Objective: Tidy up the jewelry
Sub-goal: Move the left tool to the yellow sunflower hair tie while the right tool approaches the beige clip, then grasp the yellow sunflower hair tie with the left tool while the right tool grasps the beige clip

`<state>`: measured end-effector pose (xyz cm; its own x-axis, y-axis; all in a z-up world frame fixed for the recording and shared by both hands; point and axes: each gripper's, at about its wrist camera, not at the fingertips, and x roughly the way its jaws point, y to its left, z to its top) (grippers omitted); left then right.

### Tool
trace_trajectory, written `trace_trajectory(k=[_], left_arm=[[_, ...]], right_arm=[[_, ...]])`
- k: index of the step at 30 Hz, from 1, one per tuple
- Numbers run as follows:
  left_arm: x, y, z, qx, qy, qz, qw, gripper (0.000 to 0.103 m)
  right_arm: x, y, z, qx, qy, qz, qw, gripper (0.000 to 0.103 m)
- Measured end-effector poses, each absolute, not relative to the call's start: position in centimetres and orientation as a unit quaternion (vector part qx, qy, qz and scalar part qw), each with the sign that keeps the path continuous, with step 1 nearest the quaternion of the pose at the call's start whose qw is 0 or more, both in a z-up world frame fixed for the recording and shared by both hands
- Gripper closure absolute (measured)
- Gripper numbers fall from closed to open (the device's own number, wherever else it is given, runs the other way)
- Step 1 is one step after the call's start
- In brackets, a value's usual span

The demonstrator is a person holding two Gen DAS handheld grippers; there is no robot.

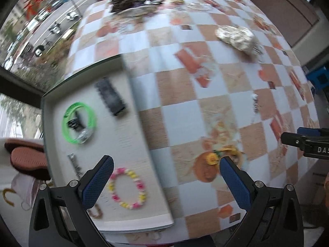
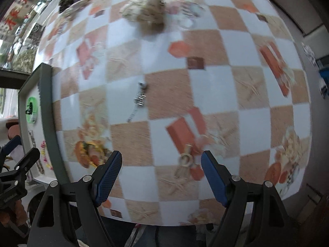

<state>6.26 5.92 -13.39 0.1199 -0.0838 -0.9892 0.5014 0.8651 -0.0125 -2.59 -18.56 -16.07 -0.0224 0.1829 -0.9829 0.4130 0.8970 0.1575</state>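
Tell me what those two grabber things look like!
Both look alike. The left gripper and right gripper each have two black plastic fingers shaped like angled arms, with silver screws. The fingertips carry blue pads with a tiny bumpy grid texture. Seen from the left wrist camera, the right gripper's side shows white letters, "DAS". No cables or sleeves show.

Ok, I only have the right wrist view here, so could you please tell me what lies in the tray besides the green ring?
Observer: A dark rectangular piece lies in the tray, beside the green bangle and apart from it.
Operator: Is the pink and yellow one a full loop?
Observer: Yes, the pink and yellow bead bracelet lies flat as a closed circle.
Operator: And is the left gripper carrying anything?
Observer: No, the left gripper has its fingers open, with nothing held between them.
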Motion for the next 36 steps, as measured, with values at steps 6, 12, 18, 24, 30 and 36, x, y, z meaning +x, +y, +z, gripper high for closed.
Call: trace_trajectory(k=[6,12,18,24,30,36], left_arm=[[5.0,3.3,-14.2,0.175,0.641,-0.229,0.711,0.000],[3.9,2.1,-16.1,0.188,0.658,-0.231,0.692,0.000],[2.9,1.0,-17.9,0.206,0.668,-0.233,0.677,0.000],[2.4,-0.4,-20.1,0.222,0.673,-0.228,0.668,0.000],[2.5,-1.6,-22.1,0.234,0.677,-0.220,0.662,0.000],[2.1,-3.0,-22.5,0.234,0.671,-0.232,0.664,0.005]], right_arm=[[-4.0,-20.1,-16.7,0.221,0.711,-0.100,0.660,0.021],[-5.4,-21.2,-17.4,0.227,0.716,-0.106,0.652,0.021],[-6.0,-21.3,-18.8,0.228,0.722,-0.107,0.644,0.021],[-6.6,-21.6,-20.6,0.223,0.727,-0.112,0.640,0.021],[-6.3,-21.4,-21.9,0.207,0.730,-0.118,0.641,0.021],[-5.3,-19.7,-22.2,0.165,0.734,-0.116,0.649,0.022]])
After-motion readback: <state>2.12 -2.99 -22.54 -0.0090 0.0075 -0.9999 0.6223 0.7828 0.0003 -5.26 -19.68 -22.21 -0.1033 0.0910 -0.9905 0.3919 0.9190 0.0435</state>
